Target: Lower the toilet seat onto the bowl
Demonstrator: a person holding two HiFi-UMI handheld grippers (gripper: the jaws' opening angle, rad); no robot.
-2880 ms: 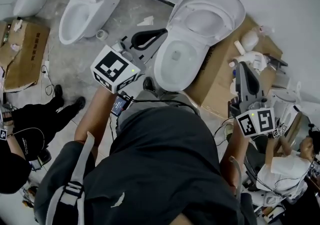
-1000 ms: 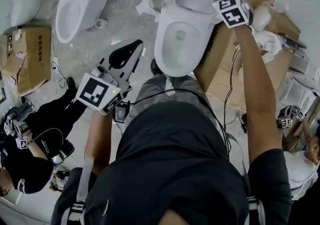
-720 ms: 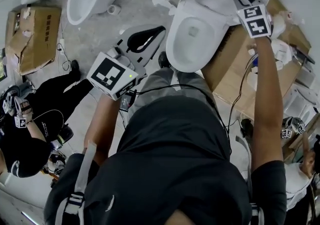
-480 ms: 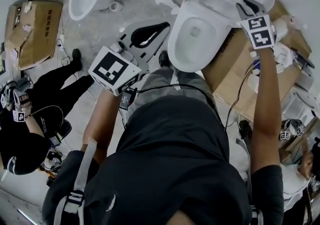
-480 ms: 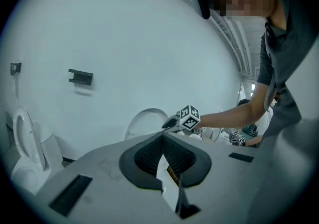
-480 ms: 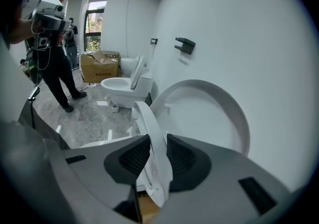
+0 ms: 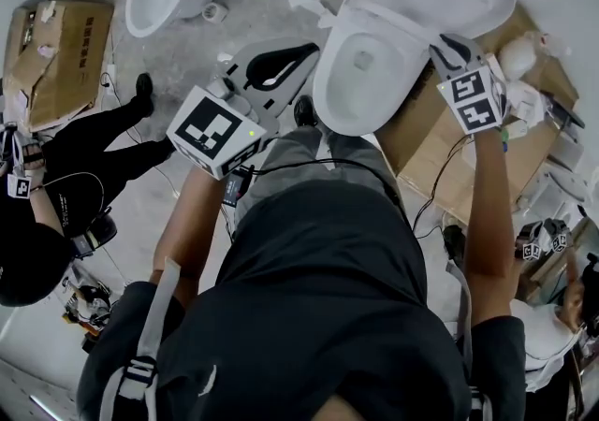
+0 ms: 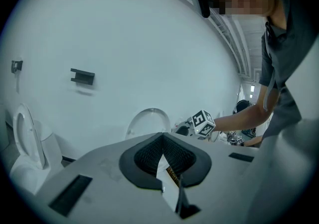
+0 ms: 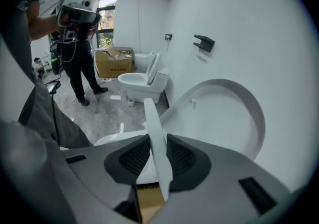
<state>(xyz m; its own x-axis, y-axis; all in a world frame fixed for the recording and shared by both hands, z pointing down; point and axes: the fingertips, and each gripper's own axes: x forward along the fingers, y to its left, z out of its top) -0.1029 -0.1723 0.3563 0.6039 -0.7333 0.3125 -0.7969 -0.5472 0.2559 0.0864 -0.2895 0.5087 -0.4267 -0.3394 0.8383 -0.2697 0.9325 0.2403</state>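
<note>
My right claw (image 9: pixel 158 143) is clamped on the rim of the toilet seat (image 9: pixel 151 113), which rises edge-on between my pads. The seat stands clear of the raised lid (image 9: pixel 224 118) to my right and above the bowl (image 9: pixel 110 140) to my lower left. My left claw (image 8: pixel 162 137) is clenched on nothing.

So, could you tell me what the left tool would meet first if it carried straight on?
Probably the toilet: the left tool points at its near side, and the raised lid shows just beyond the tips; depth is unclear.
</note>
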